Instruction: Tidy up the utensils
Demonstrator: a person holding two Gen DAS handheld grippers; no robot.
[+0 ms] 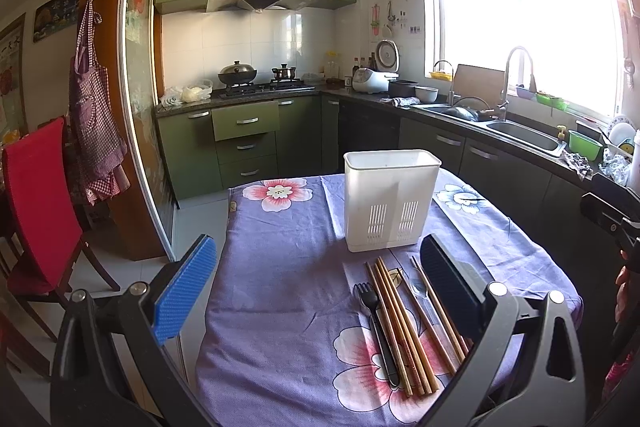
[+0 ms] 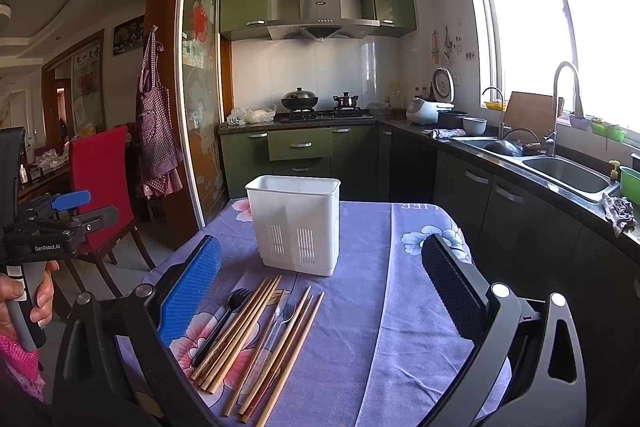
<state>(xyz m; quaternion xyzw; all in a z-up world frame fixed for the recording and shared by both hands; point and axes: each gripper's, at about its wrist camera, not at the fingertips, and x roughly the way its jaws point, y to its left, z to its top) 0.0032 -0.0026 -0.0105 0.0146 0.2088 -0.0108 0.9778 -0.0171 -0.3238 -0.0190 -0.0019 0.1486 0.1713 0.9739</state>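
Both the left gripper (image 1: 318,291) and right gripper (image 2: 320,291) hover wide and empty, so nothing seems picked yet: the chopsticks (image 2: 240,337) and black fork (image 2: 224,319) lie at seven o'clock of the white holder (image 2: 296,223) on the tablecloth (image 2: 400,307), awaiting a first pinch.

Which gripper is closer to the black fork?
Probably the left gripper: the black fork lies between its open fingers. The right gripper also hovers open, with the fork near its left finger.
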